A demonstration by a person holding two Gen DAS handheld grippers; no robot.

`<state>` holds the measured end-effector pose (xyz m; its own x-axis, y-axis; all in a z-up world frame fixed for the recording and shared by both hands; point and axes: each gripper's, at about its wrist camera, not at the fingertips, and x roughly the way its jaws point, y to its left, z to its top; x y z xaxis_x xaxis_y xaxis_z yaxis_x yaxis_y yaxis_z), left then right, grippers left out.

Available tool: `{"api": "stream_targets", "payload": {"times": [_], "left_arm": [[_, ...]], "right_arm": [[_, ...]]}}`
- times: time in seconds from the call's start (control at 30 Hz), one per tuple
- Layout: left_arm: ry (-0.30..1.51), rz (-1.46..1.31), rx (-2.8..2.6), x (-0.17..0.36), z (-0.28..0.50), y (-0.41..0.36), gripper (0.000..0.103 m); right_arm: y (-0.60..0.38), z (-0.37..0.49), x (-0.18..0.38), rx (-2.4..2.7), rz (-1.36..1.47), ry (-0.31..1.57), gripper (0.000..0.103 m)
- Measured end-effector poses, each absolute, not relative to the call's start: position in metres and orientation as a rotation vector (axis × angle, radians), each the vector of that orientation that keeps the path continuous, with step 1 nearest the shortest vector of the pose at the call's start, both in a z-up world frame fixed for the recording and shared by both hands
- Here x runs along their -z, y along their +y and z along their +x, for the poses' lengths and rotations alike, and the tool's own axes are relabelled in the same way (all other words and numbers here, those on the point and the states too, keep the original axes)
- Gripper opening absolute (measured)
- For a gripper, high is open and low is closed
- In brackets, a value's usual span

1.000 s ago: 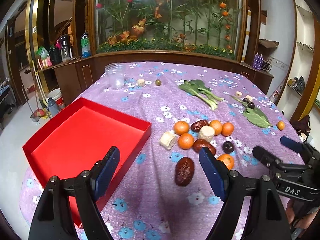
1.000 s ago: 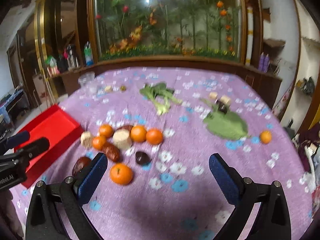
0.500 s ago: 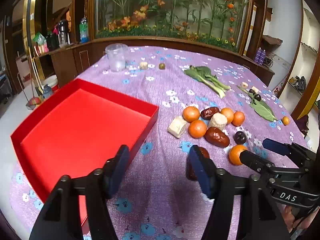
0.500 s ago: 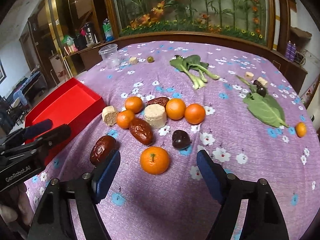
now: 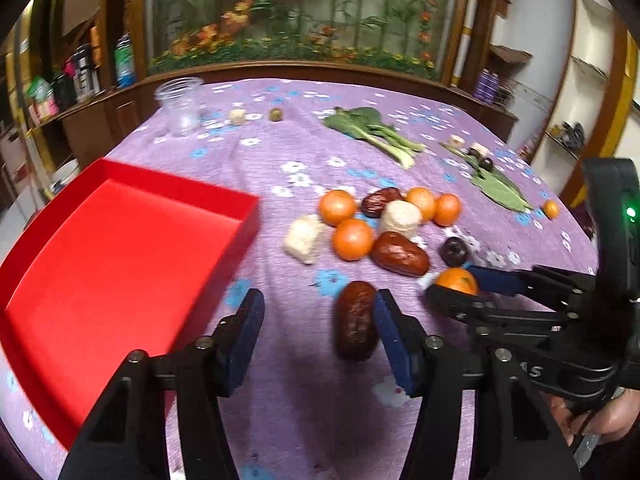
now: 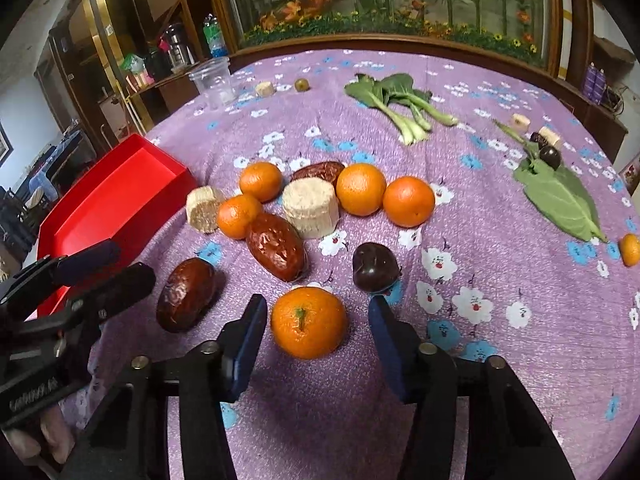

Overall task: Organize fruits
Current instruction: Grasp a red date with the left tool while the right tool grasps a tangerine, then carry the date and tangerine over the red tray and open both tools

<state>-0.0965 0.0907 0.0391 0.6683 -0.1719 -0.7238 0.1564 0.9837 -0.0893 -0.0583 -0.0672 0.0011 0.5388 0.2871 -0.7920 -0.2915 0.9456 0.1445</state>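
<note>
Your red tray sits at the left. Your left gripper is spread wide, a date against its right finger. To the right, your right gripper is spread around an orange, neither finger touching it.

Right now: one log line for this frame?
left gripper: open, beside wrinkled brown date | right gripper: open, straddling round orange tangerine | red cardboard tray: no fruit visible

Loose cluster of oranges, brown dates and a dark plum beside an empty red tray.
</note>
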Motion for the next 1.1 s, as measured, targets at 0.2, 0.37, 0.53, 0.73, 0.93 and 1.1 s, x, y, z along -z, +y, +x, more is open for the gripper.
{"api": "stream_targets", "payload": {"times": [0.2, 0.37, 0.53, 0.73, 0.93, 1.1], "left_arm": [[0.871, 0.02, 0.25, -0.029, -0.083, 0.076, 0.048], [0.947, 0.054, 0.296, -0.017, -0.078, 0.062, 0.031], [0.941, 0.001, 0.315, -0.02, -0.084, 0.067, 0.028], [0.878, -0.098, 0.282, -0.044, -0.098, 0.097, 0.028], [0.804, -0.171, 0.191, -0.071, -0.107, 0.15, 0.028], [0.767, -0.184, 0.065, -0.083, -0.109, 0.204, 0.028]], "right_arm": [[-0.069, -0.057, 0.001, -0.358, 0.003, 0.938, 0.053], [-0.072, -0.057, 0.001, -0.367, 0.011, 0.935, 0.042], [-0.072, -0.062, -0.002, -0.368, -0.003, 0.933, 0.04], [-0.072, -0.076, -0.014, -0.369, -0.001, 0.909, 0.039], [-0.056, -0.085, -0.035, -0.376, -0.041, 0.892, 0.039], [-0.023, -0.089, -0.064, -0.446, -0.072, 0.865, 0.039]]}}
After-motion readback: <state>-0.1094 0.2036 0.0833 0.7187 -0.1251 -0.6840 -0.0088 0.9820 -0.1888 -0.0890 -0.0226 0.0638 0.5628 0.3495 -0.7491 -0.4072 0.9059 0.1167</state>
